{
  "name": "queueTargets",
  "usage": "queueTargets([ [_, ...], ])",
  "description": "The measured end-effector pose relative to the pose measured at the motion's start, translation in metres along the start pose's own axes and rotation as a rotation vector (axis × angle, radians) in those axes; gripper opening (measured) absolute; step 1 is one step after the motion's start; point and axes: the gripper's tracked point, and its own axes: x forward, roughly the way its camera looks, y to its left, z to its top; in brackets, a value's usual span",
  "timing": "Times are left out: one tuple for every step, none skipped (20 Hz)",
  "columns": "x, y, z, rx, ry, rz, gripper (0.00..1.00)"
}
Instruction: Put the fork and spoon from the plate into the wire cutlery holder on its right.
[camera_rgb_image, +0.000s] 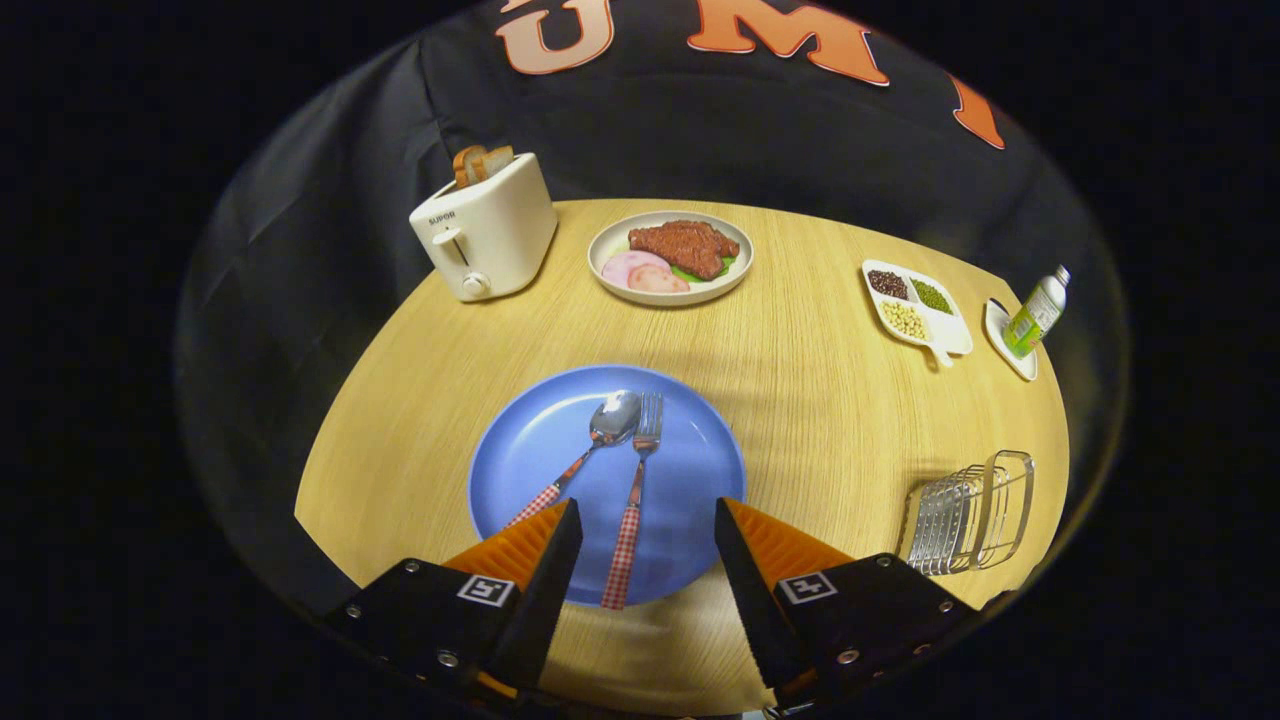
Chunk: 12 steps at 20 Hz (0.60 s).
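Hovering over the round wooden table (800, 330), gripper (648, 540) has its jaws wide apart, gripping nothing, fingers straddling the near rim of the blue plate (520, 450).

Largest first: the plate sits dead ahead at 12 o'clock off the fingers. White toaster (485, 240) at 11, two bread slices up in its slots. Meat plate (670, 257) far 12, steak and ham slices on a green leaf. Wire cutlery holder (968, 515) at 3 o'clock of the blue plate, well apart from it, lying close to the table edge.

Fork (634, 500) lies on the blue plate, checked handle pointing back between the fingers, likely lined up for a straight-in pinch. Spoon (585, 455) just left of it, angled, bowl touching or nearly touching the fork's tines; can't tell which.

Divided snack dish (915, 305) at 1–2, beans in three cells. Green bottle (1038, 310) beyond it, tilted by lens warp, on a small white dish (1005, 345).

Spoon handle end hides behind the left finger. Holder distorted; its opening direction is unclear.
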Motion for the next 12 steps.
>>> queueTargets([
  [0.004,0.0,-0.004,-0.007,0.021,-0.006,0.73],
  [0.008,0.0,-0.007,-0.012,0.037,-0.009,0.7],
  [0.011,0.0,-0.01,-0.017,0.052,-0.012,0.64],
  [0.015,0.0,-0.012,-0.025,0.067,-0.015,0.6],
  [0.019,0.001,-0.014,-0.034,0.08,-0.015,0.55],
  [0.023,0.003,-0.015,-0.04,0.091,-0.01,0.52],
  [0.026,0.003,-0.016,-0.044,0.101,-0.012,0.47],
  [0.029,0.004,-0.017,-0.048,0.11,-0.011,0.44],
  [0.032,0.006,-0.019,-0.048,0.12,-0.012,0.4],
  [0.034,0.007,-0.021,-0.046,0.129,-0.008,0.38],
  [0.037,0.009,-0.025,-0.046,0.15,-0.007,0.34],
  [0.037,0.011,-0.029,-0.04,0.173,-0.002,0.31],
])
